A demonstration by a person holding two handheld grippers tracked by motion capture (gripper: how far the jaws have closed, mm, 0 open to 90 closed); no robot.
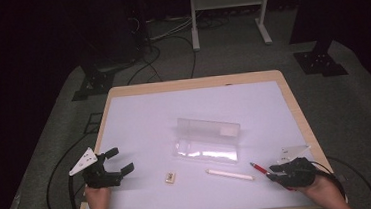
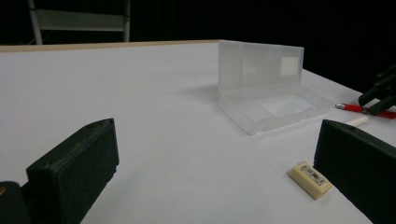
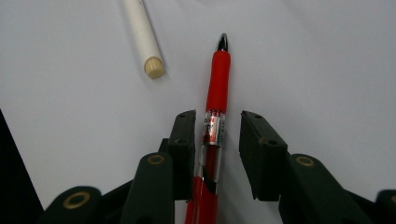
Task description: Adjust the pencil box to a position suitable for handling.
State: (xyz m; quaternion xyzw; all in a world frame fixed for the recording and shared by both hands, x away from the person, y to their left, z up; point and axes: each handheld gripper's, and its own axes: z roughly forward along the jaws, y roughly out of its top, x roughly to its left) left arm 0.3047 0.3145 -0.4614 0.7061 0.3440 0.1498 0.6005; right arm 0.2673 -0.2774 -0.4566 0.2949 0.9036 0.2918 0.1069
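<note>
Near the front right corner of the counter (image 1: 293,101), your right hand-held gripper (image 1: 275,171) sits low over the red pen (image 3: 217,84), which lies flat on the white surface. From the right gripper view, the pen's clear barrel runs between the two jaws w/ the red grip and metal tip poking out ahead; the jaw on the left of that view looks right against the barrel, the other stands a little off it w/ a visible gap, so the jaws are partly apart around the pen, not clamped yet. Just beside the pen, to its left in the high view, lies the white marker (image 1: 230,174), its capped end near the pen tip but not touching. Further left is the small eraser (image 1: 170,177), lying alone. Behind both, mid-counter, the clear plastic case (image 1: 209,139) sits open, lid standing upright at the back, tray flat in front. Your left hand-held gripper (image 1: 116,161) rests at the front left edge, jaws wide apart, nothing between them, pointing toward the case w/ the eraser just by its one jaw in the left gripper view.
</note>
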